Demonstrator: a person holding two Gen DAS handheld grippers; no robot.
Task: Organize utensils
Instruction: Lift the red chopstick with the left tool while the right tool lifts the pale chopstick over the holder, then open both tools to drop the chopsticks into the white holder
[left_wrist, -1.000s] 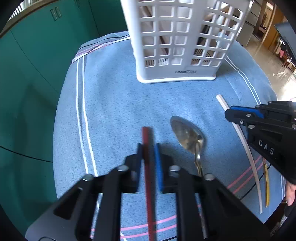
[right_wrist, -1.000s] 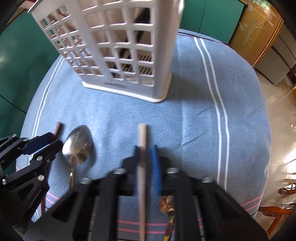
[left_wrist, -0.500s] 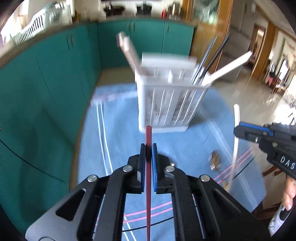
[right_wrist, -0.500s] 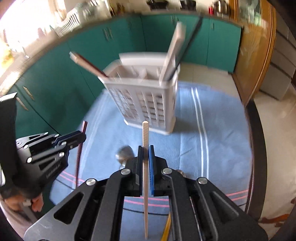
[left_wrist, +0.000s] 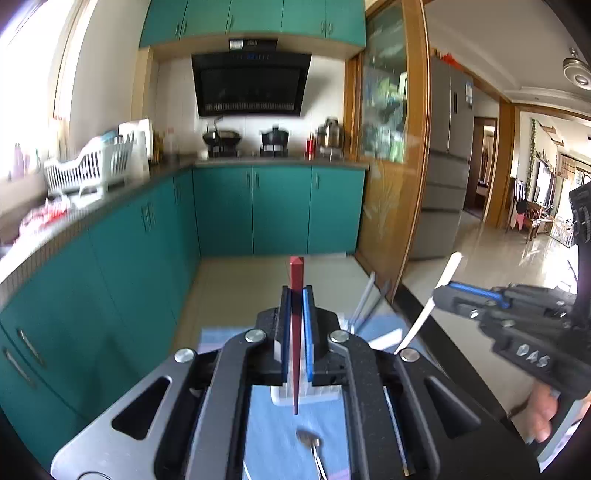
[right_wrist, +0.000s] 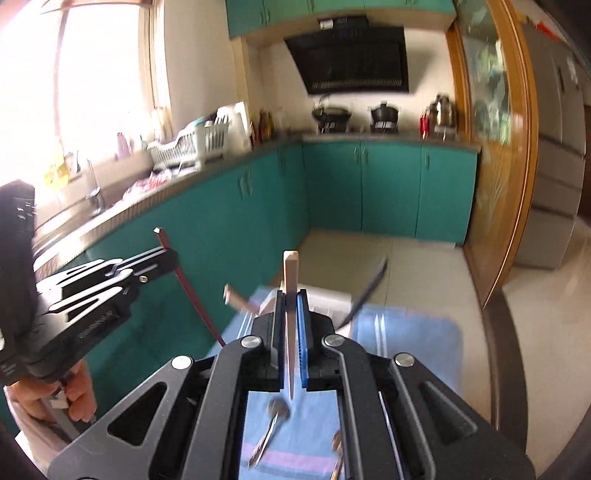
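Red chopstick (left_wrist: 296, 332): pinched upright between the blue pads of the left gripper (left_wrist: 295, 325), blunt end standing above the fingertips, thin tip pointing down toward the blue cloth (left_wrist: 269, 435). Left gripper raised high and level, facing the teal cabinets (left_wrist: 258, 210); seen from the right it sits at far left, a hand (right_wrist: 62, 391) on its grip.

Pale chopstick (right_wrist: 290, 325): clamped the same way in the right gripper (right_wrist: 291, 332), square end up, point down, also lifted clear of the cloth.

White caddy (right_wrist: 328, 299): on the cloth, just beyond both grippers, partly hidden behind the fingers; dark and pale sticks lean out of it.

Spoon (left_wrist: 312, 446): lying on the cloth below the grippers, near side, blurred.
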